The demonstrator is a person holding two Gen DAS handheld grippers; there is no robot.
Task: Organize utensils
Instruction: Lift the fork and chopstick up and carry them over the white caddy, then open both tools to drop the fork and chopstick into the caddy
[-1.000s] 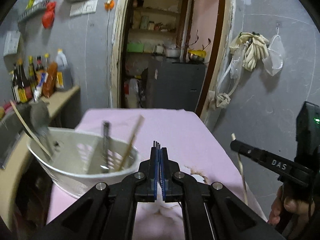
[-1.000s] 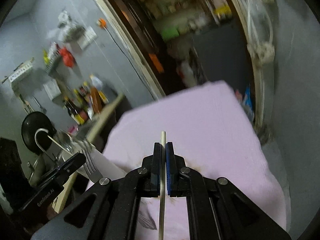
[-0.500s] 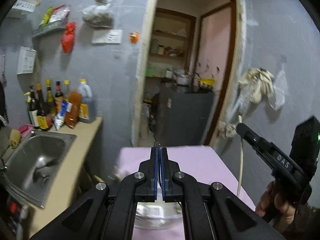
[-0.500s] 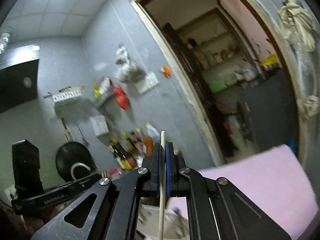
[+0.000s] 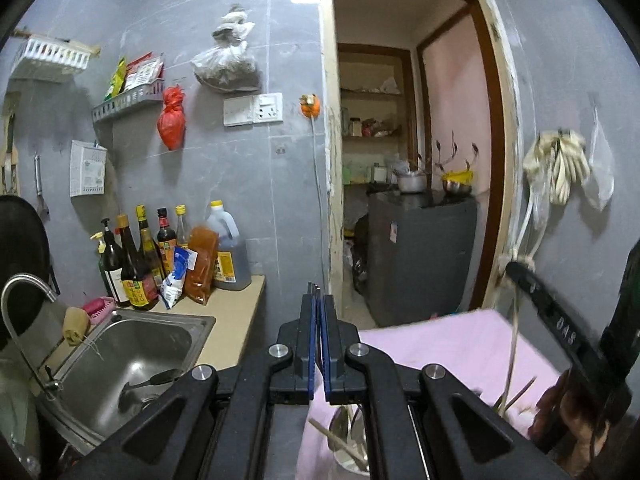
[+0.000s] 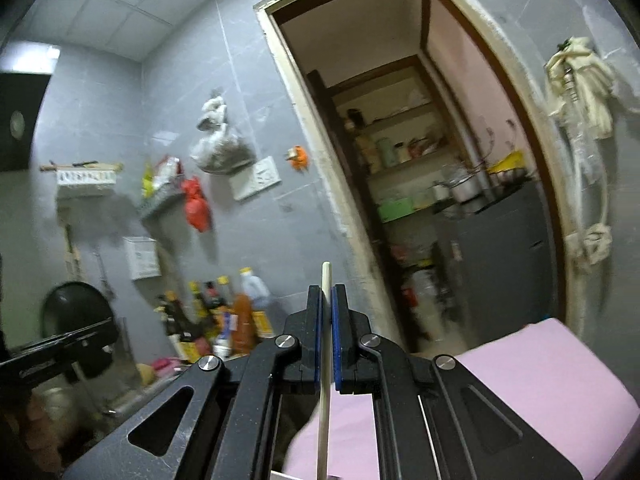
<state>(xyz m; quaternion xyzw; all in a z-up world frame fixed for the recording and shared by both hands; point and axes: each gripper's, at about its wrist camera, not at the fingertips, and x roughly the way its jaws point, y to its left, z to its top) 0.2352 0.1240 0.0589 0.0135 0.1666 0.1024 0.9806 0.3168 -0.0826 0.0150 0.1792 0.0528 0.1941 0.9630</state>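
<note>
Here we see the right tool (image 6: 327,300) clamped on a wooden chopstick (image 6: 325,380), held upright, we judge, so it can drop into the white basket (image 5: 348,446) at 6 o'clock in the left view. The left tool (image 5: 319,312) is shut on fork tines. A pink-covered surface (image 5: 448,344) carries the basket; at 9 o'clock, a steel sink (image 5: 132,352) and sauce bottles (image 5: 136,264) stand by grey walls.

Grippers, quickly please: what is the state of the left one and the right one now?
Left gripper: shut on a thin metal utensil, only its tip showing.
Right gripper: shut on a chopstick.
</note>
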